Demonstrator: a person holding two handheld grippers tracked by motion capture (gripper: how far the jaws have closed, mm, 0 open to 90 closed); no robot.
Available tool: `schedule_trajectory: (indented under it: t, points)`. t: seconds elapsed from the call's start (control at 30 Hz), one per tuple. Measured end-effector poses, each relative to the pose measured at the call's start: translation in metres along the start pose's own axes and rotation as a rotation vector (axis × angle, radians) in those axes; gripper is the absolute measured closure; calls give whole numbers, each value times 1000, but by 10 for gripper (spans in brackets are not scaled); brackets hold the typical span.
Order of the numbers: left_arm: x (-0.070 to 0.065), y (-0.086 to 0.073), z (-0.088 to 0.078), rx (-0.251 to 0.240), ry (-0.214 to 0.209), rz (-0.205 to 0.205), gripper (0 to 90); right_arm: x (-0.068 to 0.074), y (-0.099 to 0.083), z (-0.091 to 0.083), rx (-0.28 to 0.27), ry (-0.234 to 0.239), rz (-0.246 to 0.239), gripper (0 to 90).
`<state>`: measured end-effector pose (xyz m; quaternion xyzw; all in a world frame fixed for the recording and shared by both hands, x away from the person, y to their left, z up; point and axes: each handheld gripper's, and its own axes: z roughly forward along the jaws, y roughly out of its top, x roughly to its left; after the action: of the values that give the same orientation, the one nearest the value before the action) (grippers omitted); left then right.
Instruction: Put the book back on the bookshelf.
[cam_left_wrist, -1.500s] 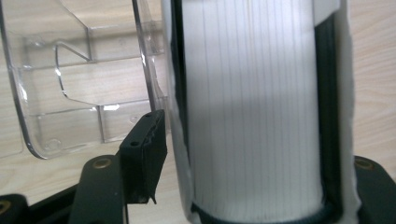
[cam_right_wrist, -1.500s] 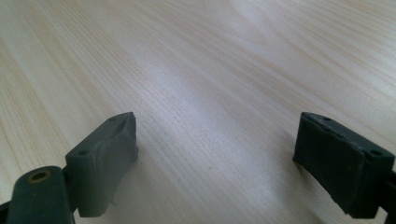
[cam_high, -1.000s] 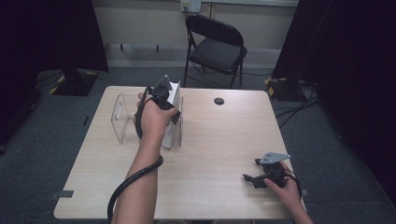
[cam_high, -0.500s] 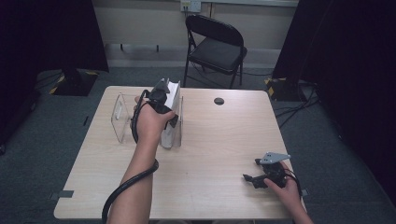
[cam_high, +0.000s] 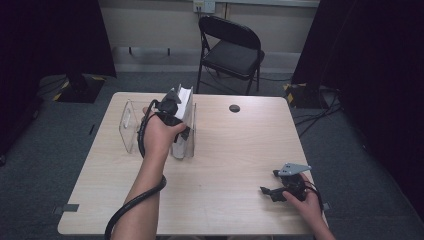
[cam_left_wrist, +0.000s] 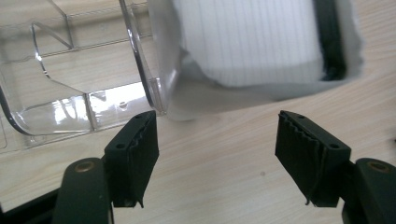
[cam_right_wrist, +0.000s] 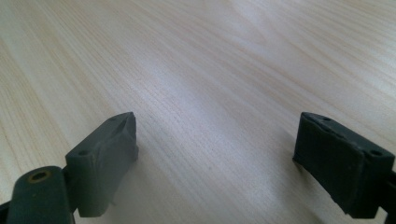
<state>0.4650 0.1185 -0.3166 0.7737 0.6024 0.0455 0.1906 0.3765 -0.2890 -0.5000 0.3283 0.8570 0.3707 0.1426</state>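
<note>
beside clear rack (cam_high: 131, 125), notebook (cam_high: 184, 107) stands.

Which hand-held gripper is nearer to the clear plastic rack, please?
The left. The left hand-held gripper is at the clear plastic rack, jaws open, beside the white notebook standing in it. The right hand-held gripper rests far away at the table's near right corner.

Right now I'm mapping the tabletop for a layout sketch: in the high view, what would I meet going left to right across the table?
Clear plastic file rack → white notebook standing in it → small black round disc → right tool resting on the light wooden table.
</note>
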Motion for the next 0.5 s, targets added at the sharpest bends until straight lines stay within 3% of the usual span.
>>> schedule_trajectory:
  t: [0.07, 0.13, 0.17, 0.23, 0.27, 0.4, 0.5]
  points:
    - [0, -1, 0, 1, -6, 17, 295, 0, 0, 0, -1, -1, -2, 122]
    - [-1, -2, -1, 1, -3, 8, 293, 0, 0, 0, -1, 0, 0, 122]
    - [1, -2, -1, 6, -7, 33, 292, 0, 0, 0, 0, 0, 0, 122]
    - [-1, -4, -1, 1, -11, 15, 291, 0, 0, 0, -1, 0, 0, 122]
    - [0, -4, -1, 5, -8, 44, 291, 0, 0, 0, 0, 0, 0, 122]
    - [-1, -8, -1, 2, -10, 25, 288, 0, 0, 0, -1, 0, 0, 122]
    - [1, -10, -1, 3, -7, 47, 291, 0, 0, 0, 0, 0, 0, 122]
